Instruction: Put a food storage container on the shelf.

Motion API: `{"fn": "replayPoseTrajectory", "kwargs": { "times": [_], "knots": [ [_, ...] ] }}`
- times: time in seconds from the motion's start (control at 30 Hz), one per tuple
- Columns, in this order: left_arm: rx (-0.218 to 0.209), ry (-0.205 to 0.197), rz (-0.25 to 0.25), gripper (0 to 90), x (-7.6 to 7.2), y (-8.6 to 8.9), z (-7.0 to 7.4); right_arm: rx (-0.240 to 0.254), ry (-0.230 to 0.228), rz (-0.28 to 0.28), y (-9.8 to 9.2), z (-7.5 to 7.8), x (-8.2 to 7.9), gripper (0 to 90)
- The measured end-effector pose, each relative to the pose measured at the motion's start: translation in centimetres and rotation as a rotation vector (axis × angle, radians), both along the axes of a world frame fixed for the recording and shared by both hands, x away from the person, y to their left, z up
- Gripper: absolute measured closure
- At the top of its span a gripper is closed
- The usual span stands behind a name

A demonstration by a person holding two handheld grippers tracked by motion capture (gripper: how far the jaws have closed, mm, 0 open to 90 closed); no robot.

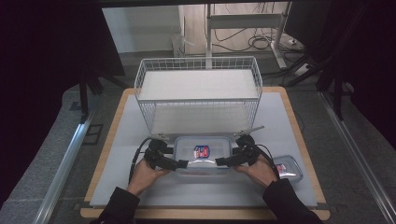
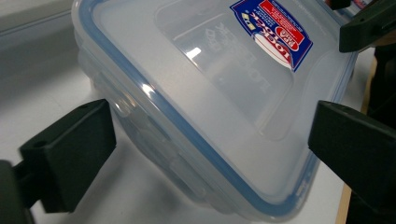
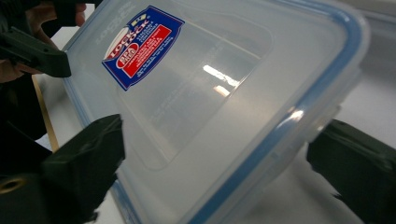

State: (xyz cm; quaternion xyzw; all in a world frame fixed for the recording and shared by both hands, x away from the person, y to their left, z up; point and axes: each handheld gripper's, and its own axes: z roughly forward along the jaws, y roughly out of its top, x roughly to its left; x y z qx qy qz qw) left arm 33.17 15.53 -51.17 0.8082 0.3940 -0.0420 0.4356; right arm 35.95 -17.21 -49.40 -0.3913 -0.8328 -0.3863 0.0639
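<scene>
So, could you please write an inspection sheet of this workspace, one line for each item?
Surface: pale mat on a wood-edged table, bare around the work.
Job's things: large clear container with blue-sealed lid and red-blue label, lying in front of the white wire rack.
Clutter: a smaller lidded container near the right hand.
Grippers: left gripper and right gripper each straddle one end of the large container; jaws wide, contact with the pads not clear.
Cables: black cable loops from each gripper; loose cables on the floor behind.
Surroundings: desk legs behind, dark curtains at both sides, metal rails along the floor.
</scene>
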Motion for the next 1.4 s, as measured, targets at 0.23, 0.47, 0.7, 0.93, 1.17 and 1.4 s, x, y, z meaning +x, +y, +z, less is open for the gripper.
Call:
{"fn": "replayPoseTrajectory", "kwargs": {
  "times": [0.23,0.47,0.7,0.93,1.17,1.4],
  "knots": [
    [0.048,-0.046,0.028,10.2,-1.9,0.0,0.9,-0.008,-0.021,-0.004,-0.6,0.6,-1.3,16.0],
    [0.033,-0.084,0.059,28.8,-3.8,0.7,1.2,-0.031,-0.074,-0.011,-0.8,1.2,-3.2,26.2],
    [-0.087,-0.062,0.108,47.6,-4.2,2.3,1.0,0.041,-0.068,-0.037,-2.0,1.4,-3.7,38.0],
    [-0.113,-0.037,0.107,46.4,-3.8,2.6,0.7,0.090,-0.041,-0.045,-2.5,1.2,-3.4,41.9],
    [-0.131,-0.012,0.096,38.6,-3.1,2.7,0.3,0.103,-0.024,-0.040,-2.5,1.0,-3.2,42.9],
    [-0.183,0.050,0.090,41.1,-2.7,3.1,-0.1,0.098,-0.022,-0.037,-2.5,1.0,-3.0,42.9]
  ]
}}
